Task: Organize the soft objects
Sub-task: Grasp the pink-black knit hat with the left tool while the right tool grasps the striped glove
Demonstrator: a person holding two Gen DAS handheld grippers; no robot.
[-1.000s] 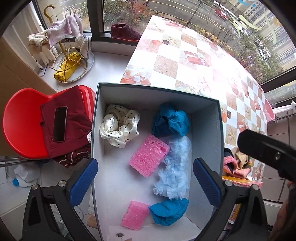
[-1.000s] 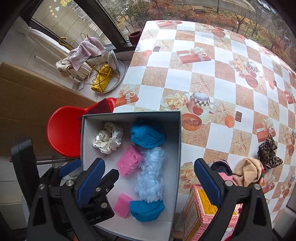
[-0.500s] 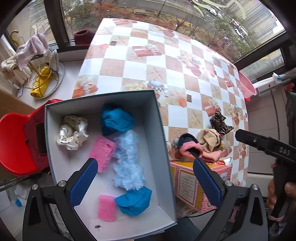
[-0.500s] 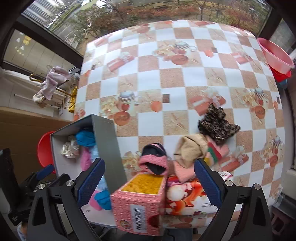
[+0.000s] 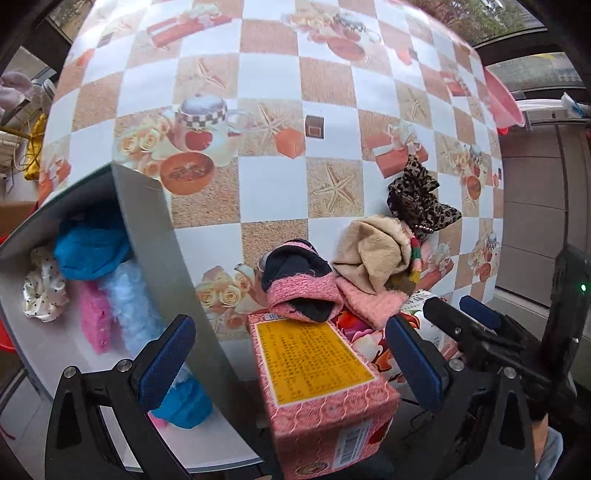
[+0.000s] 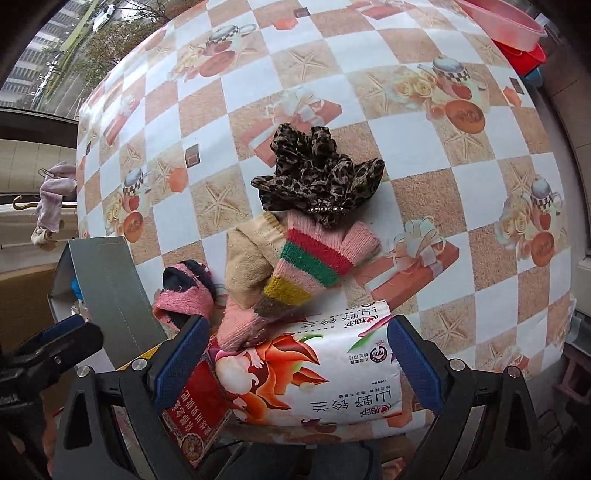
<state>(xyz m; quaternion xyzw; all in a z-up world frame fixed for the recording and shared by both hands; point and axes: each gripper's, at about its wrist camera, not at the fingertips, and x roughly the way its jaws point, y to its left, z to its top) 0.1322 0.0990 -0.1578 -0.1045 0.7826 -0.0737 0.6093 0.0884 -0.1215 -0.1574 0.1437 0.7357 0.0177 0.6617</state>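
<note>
A grey box (image 5: 155, 236) at the left holds blue cloths (image 5: 90, 249), a pink sponge (image 5: 92, 321), a pale blue fluffy piece (image 5: 129, 299) and a dotted white scrunchie (image 5: 40, 290). On the table to its right lie a pink-and-black sock (image 5: 299, 284) (image 6: 184, 295), a beige sock (image 5: 373, 254) (image 6: 247, 266), a striped pink glove (image 6: 310, 262) and a leopard scrunchie (image 5: 417, 199) (image 6: 317, 177). My left gripper (image 5: 291, 362) is open above a pink carton (image 5: 317, 376). My right gripper (image 6: 295, 358) is open over a tissue pack (image 6: 314, 384), near the glove.
The checked tablecloth (image 6: 406, 110) stretches beyond the pile. A pink basin (image 6: 506, 22) sits at the table's far right edge. A rack with cloths (image 6: 50, 199) stands beyond the table at the left. The other gripper (image 5: 491, 339) shows at the right of the left wrist view.
Both grippers have swung right, away from above the box and over to the pile of socks, carton and tissue pack. Both stay open and hold nothing.
</note>
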